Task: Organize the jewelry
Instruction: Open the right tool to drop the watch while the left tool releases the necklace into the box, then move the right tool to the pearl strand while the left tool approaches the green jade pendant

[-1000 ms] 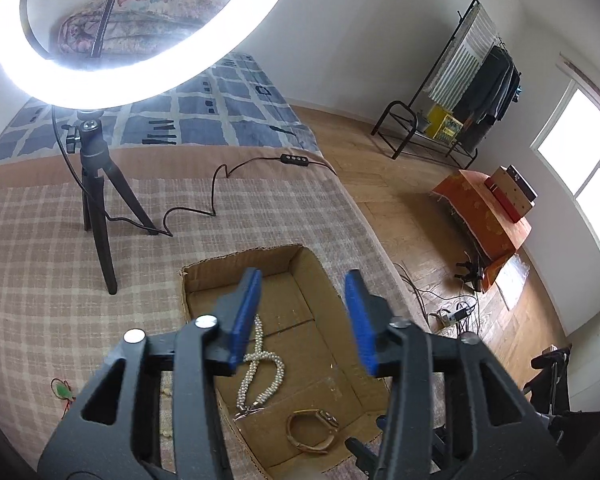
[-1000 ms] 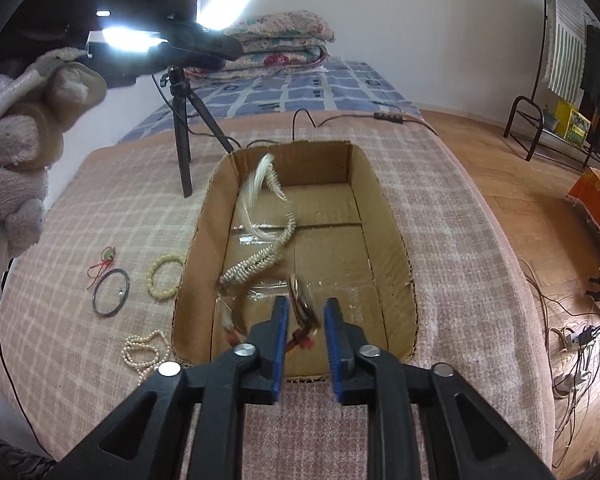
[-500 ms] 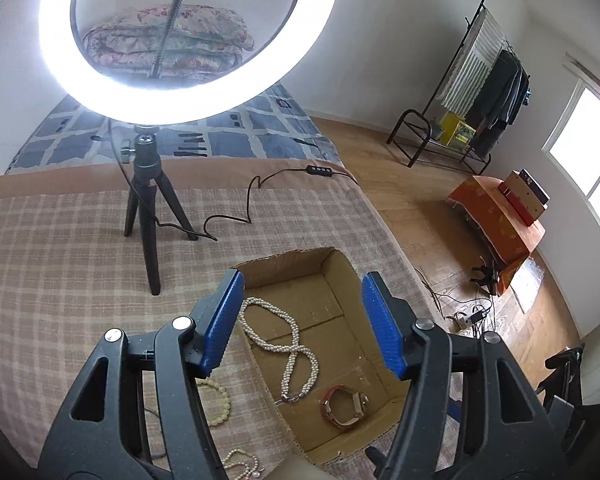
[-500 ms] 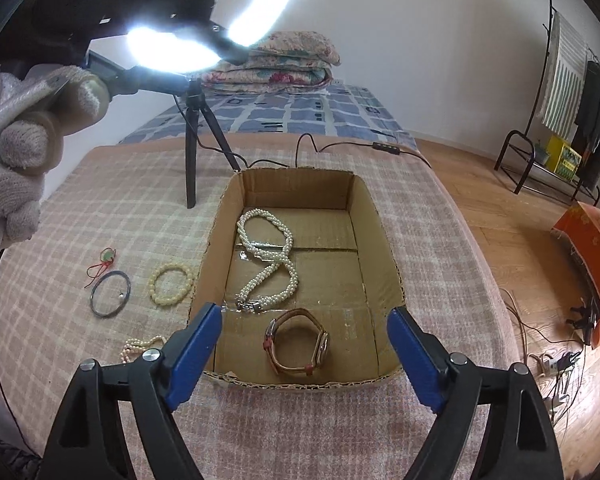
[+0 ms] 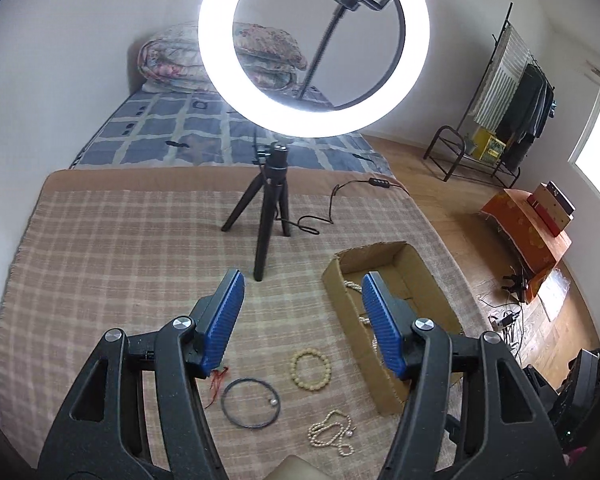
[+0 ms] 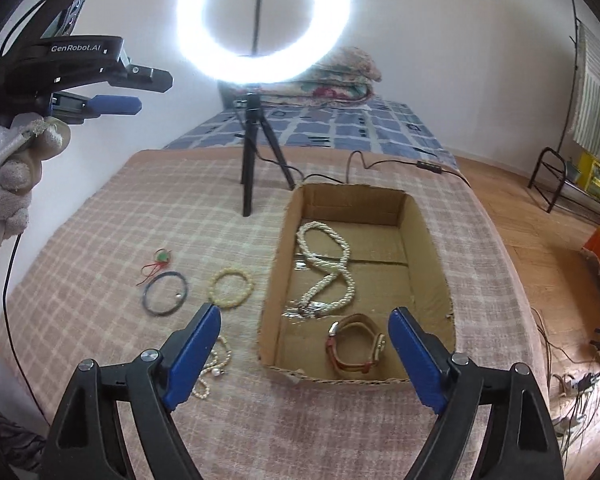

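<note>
Above the checked bedspread (image 6: pixel 340 432), left claw (image 5: pixel 302 312) and right claw (image 6: pixel 304 344) gape wide, gripping nothing.

Home bedroom, bed (image 5: pixel 220 136), folded quilts (image 5: pixel 172 60), clothes rack (image 5: pixel 504 92)

Your left gripper (image 5: pixel 302 318) and right gripper (image 6: pixel 304 356): black frames, ribbed blue pads, silver pivot screws. Upper left of right view: your hand (image 6: pixel 8 176) in frayed grey-white knit glove (black cable below), white "GenRobot.AI" lettering.

left gripper (image 5: pixel 302 320) fingers spread, right gripper (image 6: pixel 304 354) likewise
</note>
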`<state>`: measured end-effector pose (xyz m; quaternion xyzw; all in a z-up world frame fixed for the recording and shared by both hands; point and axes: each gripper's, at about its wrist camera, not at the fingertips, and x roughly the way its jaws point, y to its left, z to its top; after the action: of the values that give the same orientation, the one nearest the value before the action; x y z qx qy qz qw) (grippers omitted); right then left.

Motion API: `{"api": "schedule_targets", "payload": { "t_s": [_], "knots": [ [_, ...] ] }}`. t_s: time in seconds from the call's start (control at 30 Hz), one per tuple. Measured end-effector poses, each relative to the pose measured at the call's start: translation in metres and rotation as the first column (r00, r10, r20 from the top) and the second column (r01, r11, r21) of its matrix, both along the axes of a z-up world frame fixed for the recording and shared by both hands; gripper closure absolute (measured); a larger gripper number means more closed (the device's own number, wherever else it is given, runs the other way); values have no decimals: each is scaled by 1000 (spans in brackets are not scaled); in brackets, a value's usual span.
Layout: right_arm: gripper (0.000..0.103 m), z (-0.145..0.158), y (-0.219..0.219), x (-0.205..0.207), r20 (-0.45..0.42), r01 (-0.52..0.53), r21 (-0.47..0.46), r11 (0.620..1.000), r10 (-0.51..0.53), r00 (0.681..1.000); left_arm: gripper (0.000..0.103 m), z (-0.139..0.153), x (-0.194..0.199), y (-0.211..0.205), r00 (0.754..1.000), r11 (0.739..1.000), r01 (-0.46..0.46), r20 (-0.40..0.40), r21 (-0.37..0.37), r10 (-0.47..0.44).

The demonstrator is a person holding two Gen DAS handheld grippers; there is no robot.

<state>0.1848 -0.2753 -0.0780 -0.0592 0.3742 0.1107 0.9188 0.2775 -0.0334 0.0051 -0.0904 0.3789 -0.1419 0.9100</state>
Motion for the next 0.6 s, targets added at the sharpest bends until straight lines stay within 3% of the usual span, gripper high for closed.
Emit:
{"api": "schedule_targets", "payload": {
  "t_s": [0.23,0.43,0.5,0.6],
  "knots": [
    [9,-5,29,-15,16,-59,-88,994,60,998,40,-28,-12,44,996,997,-70,-51,27,71],
    [8,-11,44,-28,-27,-103,-78,992,101,995,40,-67,-11,72,985,995,-101,-138,-6,99],
    [11,-14,48,-32,-41,-127,-64,990,124,991,40,-77,-10,79,982,994,-101,-161,-34,94],
    [25,-25,56,-39,-73,-170,-40,985,167,983,40,-91,-9,85,979,993,-104,-179,-50,93]
  ]
}}
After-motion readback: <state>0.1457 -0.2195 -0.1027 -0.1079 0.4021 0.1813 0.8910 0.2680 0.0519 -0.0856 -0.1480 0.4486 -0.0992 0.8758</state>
